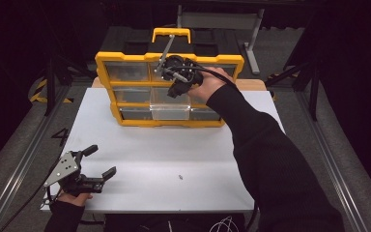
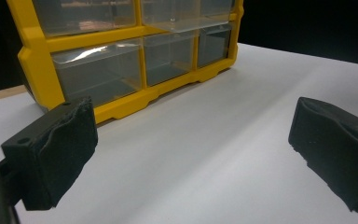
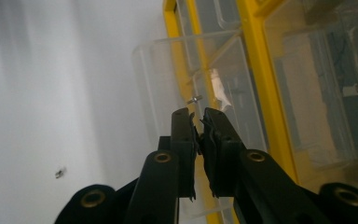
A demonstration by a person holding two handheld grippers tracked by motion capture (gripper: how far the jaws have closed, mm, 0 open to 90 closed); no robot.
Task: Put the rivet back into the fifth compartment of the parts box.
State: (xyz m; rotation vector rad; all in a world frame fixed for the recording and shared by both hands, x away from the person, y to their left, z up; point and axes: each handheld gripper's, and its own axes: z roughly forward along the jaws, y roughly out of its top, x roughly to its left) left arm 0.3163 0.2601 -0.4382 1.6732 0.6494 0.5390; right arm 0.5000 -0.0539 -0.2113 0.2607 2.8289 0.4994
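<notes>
A yellow organizer [image 1: 104, 72] [image 2: 35, 65] [image 3: 261, 88] with clear drawers stands at the back of the white table [image 1: 174, 150]. Its bottom middle drawer [image 1: 170, 111] [image 3: 158, 79] is pulled out. My right gripper [image 1: 176, 90] [image 3: 199, 114] hangs over the organizer and points down at that drawer. Its jaws are shut, and a small screw [image 3: 195, 99] sits right at their tips. A second small screw [image 1: 180, 177] [image 3: 59, 173] lies loose on the table. My left gripper [image 1: 102, 159] [image 2: 191, 149] rests open at the table's front left corner, nothing between its pads.
The organizer's yellow carry handle [image 1: 171, 33] rises behind it. A grey stand [image 1: 253, 43] is behind the table. Dark floor with rails runs along both sides. The person's right sleeve [image 1: 270, 159] crosses the right half of the table.
</notes>
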